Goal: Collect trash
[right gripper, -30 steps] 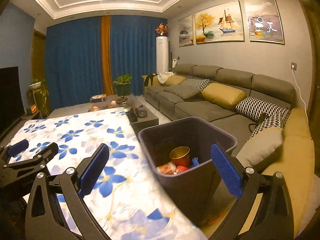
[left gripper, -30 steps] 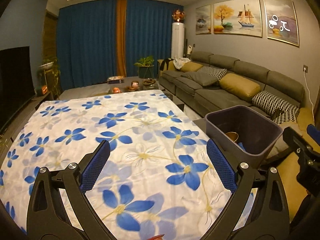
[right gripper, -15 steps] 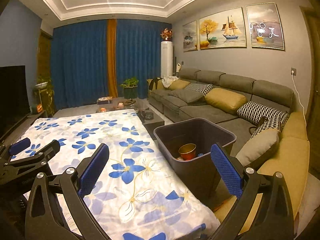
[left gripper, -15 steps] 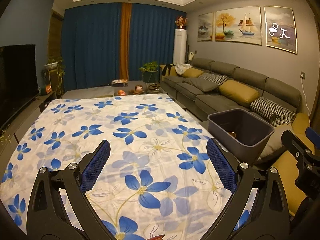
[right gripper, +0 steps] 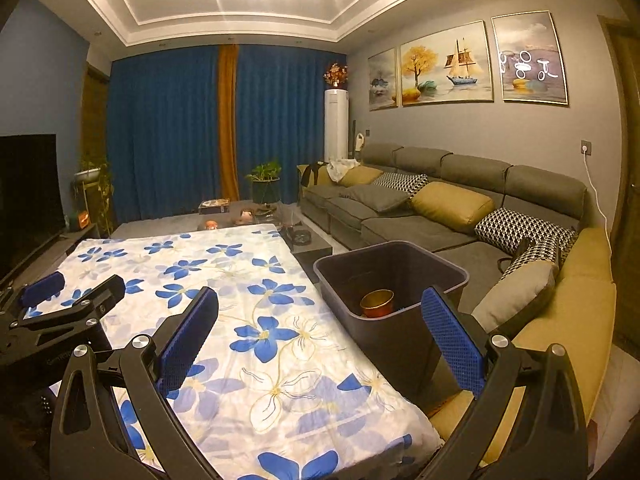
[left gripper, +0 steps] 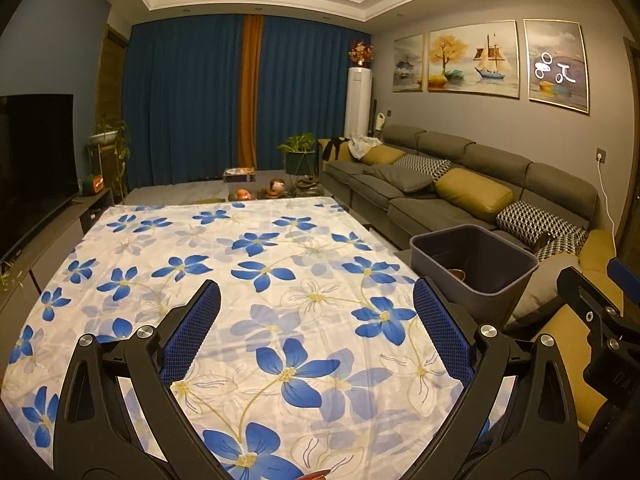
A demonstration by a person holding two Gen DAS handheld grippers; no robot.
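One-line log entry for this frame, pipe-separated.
left gripper: open, empty | right gripper: open, empty | bin: beside table, gold cup inside | tablecloth: no trash visible

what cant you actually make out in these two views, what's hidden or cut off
- Bin contents: in the right wrist view the near wall of the bin hides all but a gold cup; the left wrist view shows only a sliver.
- Small red-orange item: cut off by the bottom edge of the left wrist view, unidentifiable.
- Items on the coffee table: too small to name.
- Floor beside the floral cloth: hidden by the cloth.
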